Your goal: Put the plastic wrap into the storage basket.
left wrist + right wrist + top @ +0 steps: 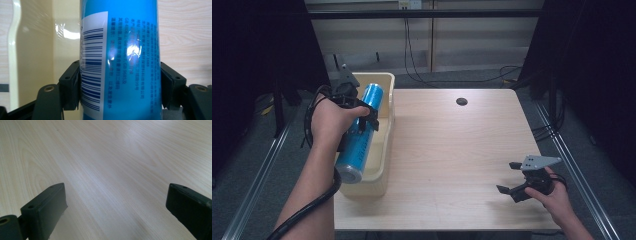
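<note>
Left tongs (120,82) clamp blue can (120,50) over bin rim (388,115) | right tongs (117,205) wide, empty, table (112,157)

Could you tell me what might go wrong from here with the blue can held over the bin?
The left gripper clamps the can only at mid-body on its glossy wrap, so it could slip or swing. The can looks nearly as long as the bin, so an end might catch the rim. The open right gripper is too far to help.

Left gripper (364,117) clamps a blue can (361,132) lying lengthwise over the cream bin (388,107) at the bench's (447,150) left edge. Right gripper (512,177) rests near-right, fingers apart, nothing between.
</note>
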